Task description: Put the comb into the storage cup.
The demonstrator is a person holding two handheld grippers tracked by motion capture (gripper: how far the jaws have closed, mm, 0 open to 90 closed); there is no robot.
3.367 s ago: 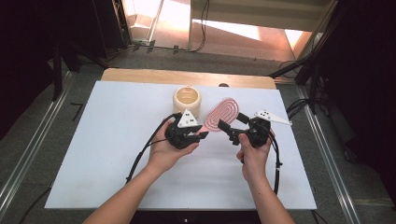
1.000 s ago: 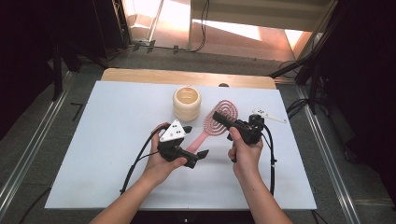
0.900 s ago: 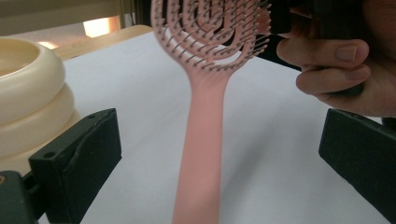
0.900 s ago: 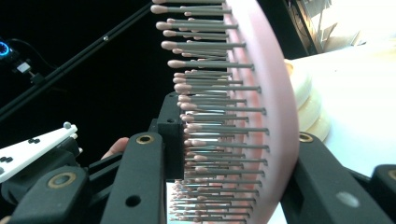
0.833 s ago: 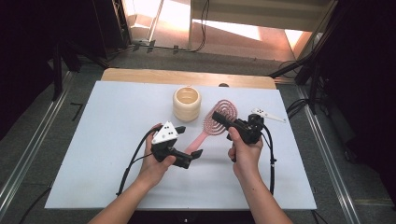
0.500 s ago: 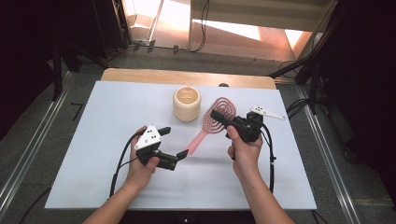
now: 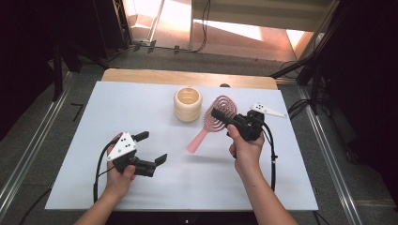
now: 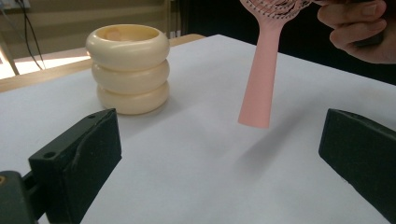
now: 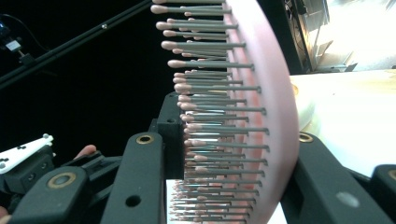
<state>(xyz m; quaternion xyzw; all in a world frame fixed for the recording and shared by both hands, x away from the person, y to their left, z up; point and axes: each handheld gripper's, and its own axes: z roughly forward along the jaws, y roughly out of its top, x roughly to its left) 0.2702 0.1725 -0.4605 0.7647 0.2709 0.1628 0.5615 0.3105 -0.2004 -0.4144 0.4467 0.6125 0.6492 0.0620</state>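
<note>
A pink hairbrush [image 7: 201, 139] hangs tilted above the white table, handle pointing down and toward the person. My right gripper [image 7: 217, 114] is shut on its round bristled head; in the right gripper view the two black jaws clamp the hairbrush [image 9: 268, 93] from the bristle side and the back. My left gripper [image 7: 152, 147] sits low at the near left, open, with nothing between its jaws. In the left gripper view the left gripper [image 8: 215, 154] faces the brush handle [image 8: 259, 79], which hangs just above the table some way ahead.
A cream ribbed cup [image 7: 187, 104] stands upright left of the brush head, also the cup [image 8: 128, 67] ahead on the left. The white table sheet [image 7: 281, 187] ends at a wooden strip [image 7: 187, 76] at the far side. Dark floor and rails surround it.
My left gripper has slid left and nearer the person, away from the brush handle, jaws open. The right gripper has kept the brush almost still.
</note>
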